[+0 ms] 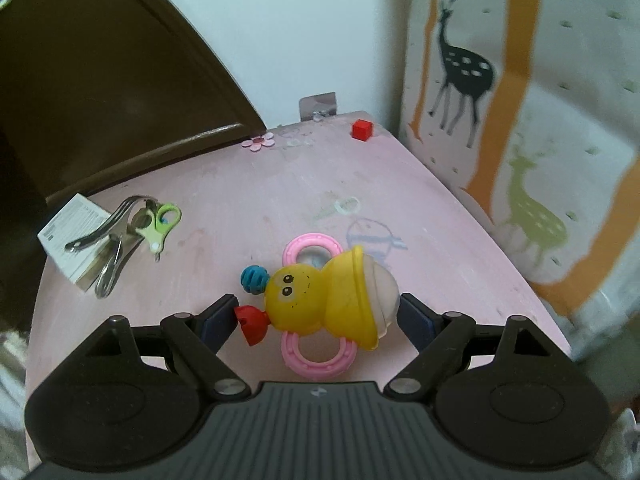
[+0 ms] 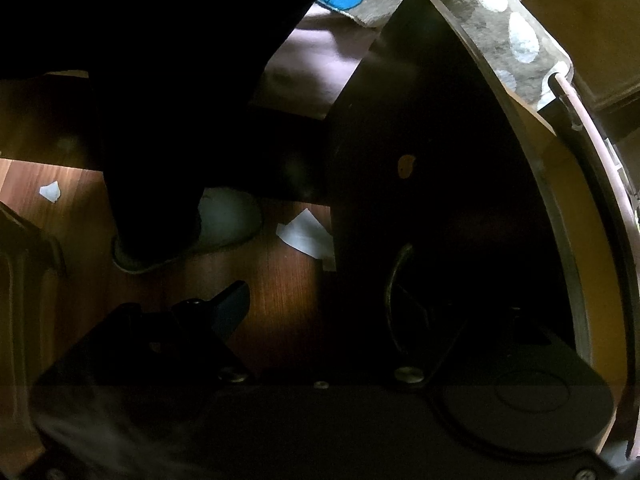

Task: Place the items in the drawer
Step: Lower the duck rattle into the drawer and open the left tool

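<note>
One item, the yellow duck rattle (image 1: 320, 300), sits between the jaws of the left gripper (image 1: 320, 314). Its pads (image 1: 218, 322) stand wide and appear to press on both ends of the toy, one on the red ball and the other on the clear dome. Treat this as a grasp, with the rattle over the pink tabletop (image 1: 420, 208) and not yet at the drawer.

Several other things lie on the tabletop:
- green scissors (image 1: 162, 222), touching the metal cutlery (image 1: 114, 246) near the left edge
- a white box (image 1: 70, 236) under the cutlery
- a red cube (image 1: 361, 129) and a flower piece (image 1: 259, 142) at the far end, well apart from the rattle

You cannot tell from these views which of them belong in the drawer.

The right gripper (image 2: 344, 308) points down at the dark drawer front (image 2: 420, 160), close to its curved handle (image 2: 394, 296). Only one finger (image 2: 232, 308) shows in the gloom, so you cannot tell whether the jaws grip the handle or stand free. A lighter inner wall (image 2: 560, 208) shows behind the front, which suggests the drawer is pulled out.

Judged progress: early. No item can be seen inside the drawer. The rattle must be carried over and released, then the rest.
</note>
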A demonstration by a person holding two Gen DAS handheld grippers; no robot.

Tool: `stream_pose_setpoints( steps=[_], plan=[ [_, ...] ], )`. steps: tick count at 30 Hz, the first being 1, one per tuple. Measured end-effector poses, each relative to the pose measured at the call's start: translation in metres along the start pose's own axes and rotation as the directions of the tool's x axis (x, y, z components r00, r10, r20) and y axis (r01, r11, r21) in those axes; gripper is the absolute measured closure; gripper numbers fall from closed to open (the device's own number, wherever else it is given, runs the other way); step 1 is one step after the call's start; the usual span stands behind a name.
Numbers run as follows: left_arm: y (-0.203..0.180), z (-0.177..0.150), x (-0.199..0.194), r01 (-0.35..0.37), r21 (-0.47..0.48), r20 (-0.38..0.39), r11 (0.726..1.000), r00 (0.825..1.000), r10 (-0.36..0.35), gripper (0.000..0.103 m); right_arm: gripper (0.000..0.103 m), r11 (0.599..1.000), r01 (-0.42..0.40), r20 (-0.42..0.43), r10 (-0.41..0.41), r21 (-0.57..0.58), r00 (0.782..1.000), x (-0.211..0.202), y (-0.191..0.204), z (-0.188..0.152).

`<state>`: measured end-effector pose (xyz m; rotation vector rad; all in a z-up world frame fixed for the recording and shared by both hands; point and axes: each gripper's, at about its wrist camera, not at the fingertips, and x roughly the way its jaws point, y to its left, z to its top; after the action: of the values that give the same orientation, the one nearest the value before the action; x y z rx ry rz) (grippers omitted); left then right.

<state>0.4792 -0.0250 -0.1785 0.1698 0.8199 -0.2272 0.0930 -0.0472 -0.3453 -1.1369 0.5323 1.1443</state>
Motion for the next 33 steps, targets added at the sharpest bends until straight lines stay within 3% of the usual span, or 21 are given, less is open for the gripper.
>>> stream_pose_setpoints(
  steps=[14,19,26,33],
  plan=[
    [-0.013,-0.085,-0.075,0.099,-0.019,-0.028,0.995,0.995,-0.1,0.017,0.022,1.0,0.006,-0.018,-0.007,-0.019,1.0,0.004,0.003,0.002],
    [-0.022,-0.124,-0.081,0.132,-0.031,-0.102,0.991,0.986,-0.135,0.017,0.022,1.0,0.007,-0.017,-0.008,-0.022,1.0,0.004,0.003,0.001],
    [-0.008,-0.165,-0.038,0.065,-0.066,-0.258,0.996,0.963,-0.08,0.017,0.021,1.0,0.01,-0.019,-0.01,-0.017,1.0,0.003,0.004,0.001],
    [0.014,-0.187,0.002,-0.014,-0.127,-0.351,0.992,0.936,-0.032,0.017,0.02,1.0,0.01,-0.017,-0.011,-0.02,1.0,0.003,0.006,0.001]
  ],
)
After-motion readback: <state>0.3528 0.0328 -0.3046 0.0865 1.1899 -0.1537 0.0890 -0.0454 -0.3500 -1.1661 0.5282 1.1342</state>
